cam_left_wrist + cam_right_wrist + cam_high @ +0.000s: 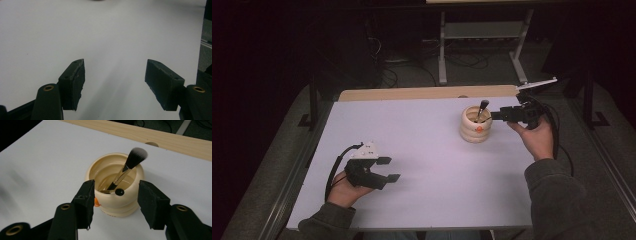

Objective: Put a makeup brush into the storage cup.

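A: Your right claw (pixel 113 202) has its jaws parted, with nothing pinched between the pads. It sits just beside the cream pot (pixel 113 197), and in the right gripper view the pot's near wall shows in the gap between the jaws.

B: And the brush (pixel 125 170)?

A: It stands inside that pot, leaning, bristle head up and poking above the rim, free of your jaws. A second, shorter thing with a black round end lies against the near inner rim; I cannot tell what it is. There is a small orange mark (pixel 479 129) on the pot's side.

B: Where does the pot sit?

A: Upright on the white tabletop (pixel 427 150), toward its far right, with your right hand (pixel 537 135) holding the claw level at the pot's right side in the high view.

B: And your left claw (pixel 388 169)?

A: Jaws wide, holding nothing. The left gripper view shows bare tabletop between the pads. It rests low at the near left of the tabletop, well apart from the pot, its cable (pixel 334 167) looping beside your left hand (pixel 344 192).
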Demonstrator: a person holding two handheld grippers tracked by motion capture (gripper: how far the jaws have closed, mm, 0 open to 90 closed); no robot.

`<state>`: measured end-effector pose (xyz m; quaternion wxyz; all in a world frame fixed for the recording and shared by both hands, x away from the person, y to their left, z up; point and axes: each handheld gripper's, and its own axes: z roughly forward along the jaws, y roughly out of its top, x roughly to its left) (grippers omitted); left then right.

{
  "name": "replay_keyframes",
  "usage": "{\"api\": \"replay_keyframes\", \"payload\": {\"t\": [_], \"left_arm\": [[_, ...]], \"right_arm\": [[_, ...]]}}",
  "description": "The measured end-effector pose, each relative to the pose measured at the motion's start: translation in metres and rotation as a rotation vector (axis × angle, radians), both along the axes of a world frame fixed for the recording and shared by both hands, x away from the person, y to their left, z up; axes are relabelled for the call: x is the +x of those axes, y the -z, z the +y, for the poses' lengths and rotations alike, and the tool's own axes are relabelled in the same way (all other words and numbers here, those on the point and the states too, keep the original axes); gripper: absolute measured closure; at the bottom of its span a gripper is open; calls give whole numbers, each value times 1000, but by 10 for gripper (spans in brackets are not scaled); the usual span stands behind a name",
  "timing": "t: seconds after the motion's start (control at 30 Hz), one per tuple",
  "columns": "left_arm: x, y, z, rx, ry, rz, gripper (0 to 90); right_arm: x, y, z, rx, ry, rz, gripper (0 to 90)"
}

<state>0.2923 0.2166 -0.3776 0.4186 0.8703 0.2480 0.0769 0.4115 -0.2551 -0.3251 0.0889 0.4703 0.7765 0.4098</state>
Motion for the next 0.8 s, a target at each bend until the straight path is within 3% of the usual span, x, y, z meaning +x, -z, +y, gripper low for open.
{"api": "replay_keyframes", "payload": {"t": [0.47, 0.8], "left_arm": [[-1, 0, 4, -1, -21, 0, 312], [0, -1, 8, 0, -38, -3, 305]], "right_arm": [[-23, 7, 1, 22, -21, -33, 379], [-33, 15, 6, 3, -34, -48, 357]]}}
